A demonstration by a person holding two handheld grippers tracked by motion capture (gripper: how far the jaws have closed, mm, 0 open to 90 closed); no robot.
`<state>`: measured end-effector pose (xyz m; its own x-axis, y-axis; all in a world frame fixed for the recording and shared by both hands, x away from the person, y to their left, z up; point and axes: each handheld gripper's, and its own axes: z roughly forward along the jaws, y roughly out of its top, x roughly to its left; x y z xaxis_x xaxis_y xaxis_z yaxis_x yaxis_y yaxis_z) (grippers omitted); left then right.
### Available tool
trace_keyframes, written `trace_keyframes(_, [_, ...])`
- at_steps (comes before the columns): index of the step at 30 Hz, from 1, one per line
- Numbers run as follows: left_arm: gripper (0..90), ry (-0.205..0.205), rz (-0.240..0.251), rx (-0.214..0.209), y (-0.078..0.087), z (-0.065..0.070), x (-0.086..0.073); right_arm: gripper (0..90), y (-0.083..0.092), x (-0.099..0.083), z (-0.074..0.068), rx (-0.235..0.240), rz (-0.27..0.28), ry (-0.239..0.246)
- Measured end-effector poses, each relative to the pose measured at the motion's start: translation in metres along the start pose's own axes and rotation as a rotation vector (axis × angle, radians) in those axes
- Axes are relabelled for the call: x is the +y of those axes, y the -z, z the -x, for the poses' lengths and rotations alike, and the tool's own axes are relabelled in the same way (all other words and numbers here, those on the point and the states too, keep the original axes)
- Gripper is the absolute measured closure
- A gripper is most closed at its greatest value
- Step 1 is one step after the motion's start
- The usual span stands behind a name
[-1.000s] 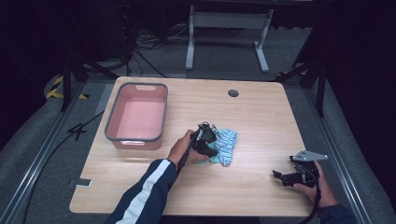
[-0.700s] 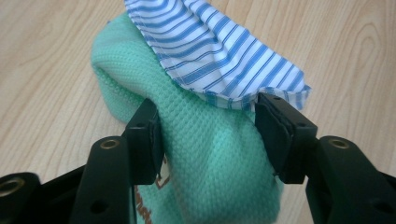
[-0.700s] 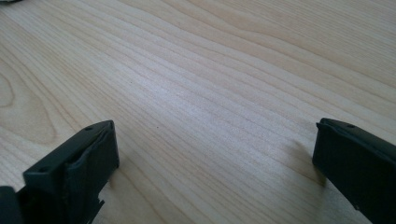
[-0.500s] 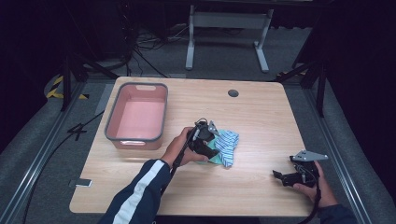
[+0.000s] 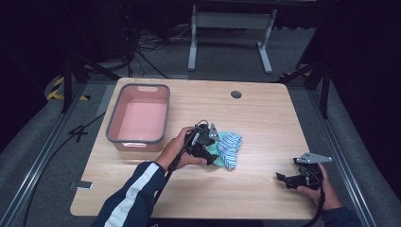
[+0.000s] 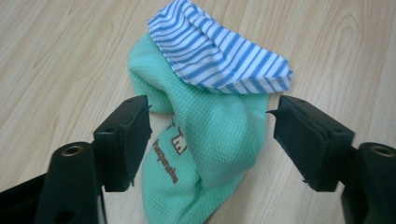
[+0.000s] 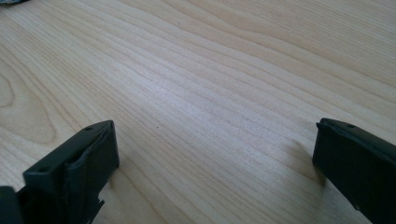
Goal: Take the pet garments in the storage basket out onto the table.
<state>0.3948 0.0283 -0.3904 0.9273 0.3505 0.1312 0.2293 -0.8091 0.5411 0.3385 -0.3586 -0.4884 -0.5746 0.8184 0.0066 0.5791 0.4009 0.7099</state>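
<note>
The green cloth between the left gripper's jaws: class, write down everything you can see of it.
The green cloth is a mint-green, waffle-textured fabric with brown printed lettering near one edge. It lies crumpled and folded on the wooden table, right of the pink tub. A blue-and-white striped cloth overlaps its far end. The left gripper is open, its jaws standing either side of the cloth's middle; whether they touch it cannot be told.

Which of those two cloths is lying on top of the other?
The blue-and-white striped cloth is on top. It overlaps the far end of the plain mint-green cloth, which carries brown lettering and sits between the open jaws of the left hand-held gripper.
</note>
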Motion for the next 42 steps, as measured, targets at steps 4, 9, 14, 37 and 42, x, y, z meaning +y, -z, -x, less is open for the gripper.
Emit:
trace_keyframes(4, [24.5,-0.03,-0.001,0.003,0.007,0.003,-0.003,0.7,0.0,0.0,0.0,0.0,0.0,0.0])
trace_keyframes(9, [23.2,-0.064,-0.03,0.009,0.013,0.01,-0.008,0.7,0.0,0.0,0.0,0.0,0.0,0.0])
trace_keyframes(14, [22.8,-0.092,-0.053,0.024,0.018,0.016,-0.016,0.7,0.0,0.0,0.0,0.0,0.0,0.0])
trace_keyframes(37, [21.0,-0.113,-0.114,0.114,0.04,0.023,-0.096,0.7,0.0,0.0,0.0,-0.001,0.002,-0.003])
trace_keyframes(42, [21.2,-0.092,-0.133,0.14,0.047,0.024,-0.119,0.7,0.0,0.0,0.0,-0.001,0.003,-0.005])
